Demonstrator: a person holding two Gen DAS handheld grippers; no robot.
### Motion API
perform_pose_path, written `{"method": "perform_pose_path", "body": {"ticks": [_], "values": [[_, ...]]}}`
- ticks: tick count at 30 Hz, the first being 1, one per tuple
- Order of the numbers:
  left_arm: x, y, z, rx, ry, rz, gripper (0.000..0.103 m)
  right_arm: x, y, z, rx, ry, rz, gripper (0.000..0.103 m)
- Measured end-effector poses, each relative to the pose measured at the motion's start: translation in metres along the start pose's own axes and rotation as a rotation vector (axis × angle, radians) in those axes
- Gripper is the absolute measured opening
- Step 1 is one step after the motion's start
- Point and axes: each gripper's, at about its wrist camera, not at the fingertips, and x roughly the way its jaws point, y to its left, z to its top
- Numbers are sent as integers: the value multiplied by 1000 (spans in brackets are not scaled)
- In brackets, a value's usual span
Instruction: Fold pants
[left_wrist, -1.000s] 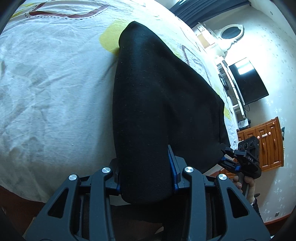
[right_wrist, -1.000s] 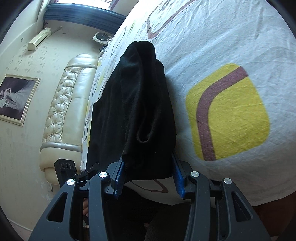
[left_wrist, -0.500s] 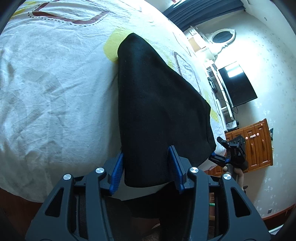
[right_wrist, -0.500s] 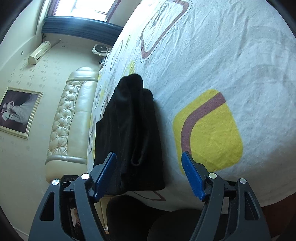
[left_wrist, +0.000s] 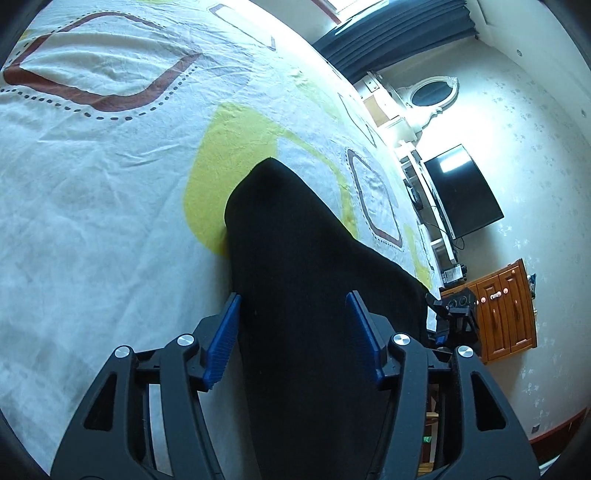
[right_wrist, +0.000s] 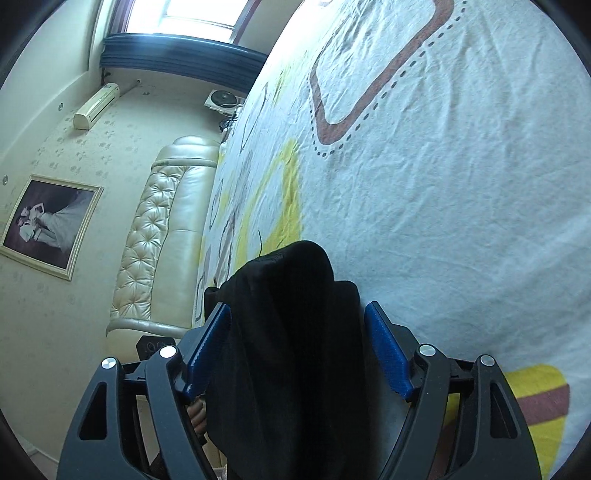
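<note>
Patterned white bedsheet (left_wrist: 92, 221) under black pants (left_wrist: 303, 277); both grippers' fingers parted, seemingly unclamped.

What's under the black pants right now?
The black pants lie on the white patterned bedsheet, partly over a yellow patch. Anything beneath the fabric is covered. Their near end hangs past the bed edge.

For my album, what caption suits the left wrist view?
Left gripper, jaws just opening, straddles black fabric pants lying on a white patterned bedsheet.
</note>
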Motion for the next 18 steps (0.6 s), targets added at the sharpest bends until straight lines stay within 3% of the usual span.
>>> {"method": "perform_pose_path", "body": {"ticks": [5,7,10,13,18], "values": [[19,18,16,-88,25,8,57,8,5,-2,-36,13,18,73],[23,24,16,-110,26,6,54,11,9,-4,-66,36,-25,58],[27,16,12,-38,19,65,37,14,6,-3,-59,46,-32,49],[28,3,9,47,4,138,31,15,5,-4,-62,35,-40,48],[26,-7,8,100,-9,196,28,15,9,-6,-75,13,-48,47]]}}
